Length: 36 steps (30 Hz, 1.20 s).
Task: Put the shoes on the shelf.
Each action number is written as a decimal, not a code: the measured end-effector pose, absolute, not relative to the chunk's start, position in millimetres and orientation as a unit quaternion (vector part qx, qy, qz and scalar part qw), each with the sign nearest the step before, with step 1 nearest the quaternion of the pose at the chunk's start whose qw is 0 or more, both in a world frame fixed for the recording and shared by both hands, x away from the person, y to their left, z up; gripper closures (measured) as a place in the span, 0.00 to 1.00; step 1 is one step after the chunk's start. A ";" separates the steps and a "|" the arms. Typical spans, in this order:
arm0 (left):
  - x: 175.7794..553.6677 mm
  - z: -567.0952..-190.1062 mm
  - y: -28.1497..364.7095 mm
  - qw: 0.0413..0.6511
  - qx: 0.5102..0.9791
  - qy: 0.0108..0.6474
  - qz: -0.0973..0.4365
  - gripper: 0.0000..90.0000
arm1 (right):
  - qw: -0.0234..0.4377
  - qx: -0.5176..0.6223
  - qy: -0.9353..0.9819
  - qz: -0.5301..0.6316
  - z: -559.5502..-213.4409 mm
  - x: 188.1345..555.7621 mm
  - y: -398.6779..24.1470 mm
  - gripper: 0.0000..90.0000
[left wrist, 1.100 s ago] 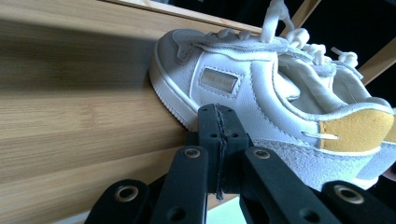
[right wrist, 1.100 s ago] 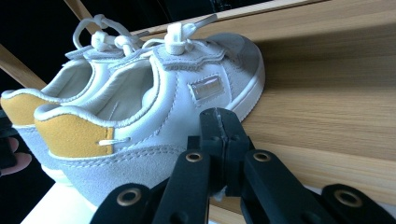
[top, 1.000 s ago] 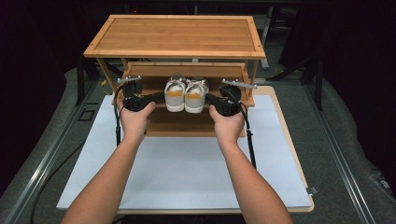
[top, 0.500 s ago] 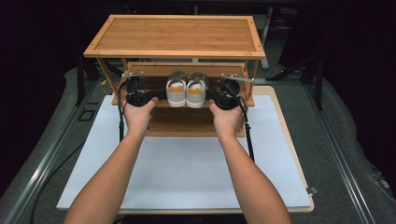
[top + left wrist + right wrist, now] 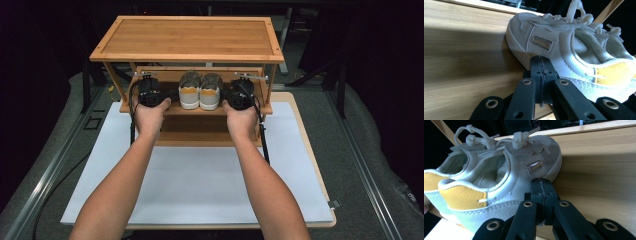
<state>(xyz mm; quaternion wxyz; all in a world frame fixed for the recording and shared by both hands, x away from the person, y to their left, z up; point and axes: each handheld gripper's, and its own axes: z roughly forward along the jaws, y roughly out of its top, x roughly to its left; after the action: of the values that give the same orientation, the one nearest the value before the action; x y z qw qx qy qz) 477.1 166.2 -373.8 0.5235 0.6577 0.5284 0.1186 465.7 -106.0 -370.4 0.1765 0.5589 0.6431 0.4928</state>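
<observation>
We have the shoes (image 5: 200, 91) side by side, heels toward us, on the middle shelf (image 5: 172, 109) of the rack (image 5: 190, 37), which stands at twelve o'clock on the table (image 5: 200, 180). The left gripper (image 5: 148, 93) sits at their nine o'clock and the right gripper (image 5: 240, 94) at three. Each has its jaws pressed together with nothing between them, its tip against a shoe's outer side. We judge that squeezing from both flanks keeps the pair together while we slide it along the shelf.
</observation>
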 end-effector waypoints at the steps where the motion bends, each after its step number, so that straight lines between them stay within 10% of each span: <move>1: 478.2 -373.8 167.0 0.524 0.659 0.527 0.115 1.00 | 0.171 0.564 0.645 0.487 -369.9 466.8 -107.0 1.00; 36: 495.5 -373.4 164.4 0.507 0.658 0.543 0.120 0.99 | 0.161 0.591 0.629 0.479 -371.2 483.1 -103.4 1.00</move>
<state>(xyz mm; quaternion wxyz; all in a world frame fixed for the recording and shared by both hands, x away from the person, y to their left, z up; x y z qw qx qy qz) 495.5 164.4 -373.4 0.5070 0.6581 0.5435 0.1202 483.1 -103.4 -371.2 0.1607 0.5906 0.6293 0.4789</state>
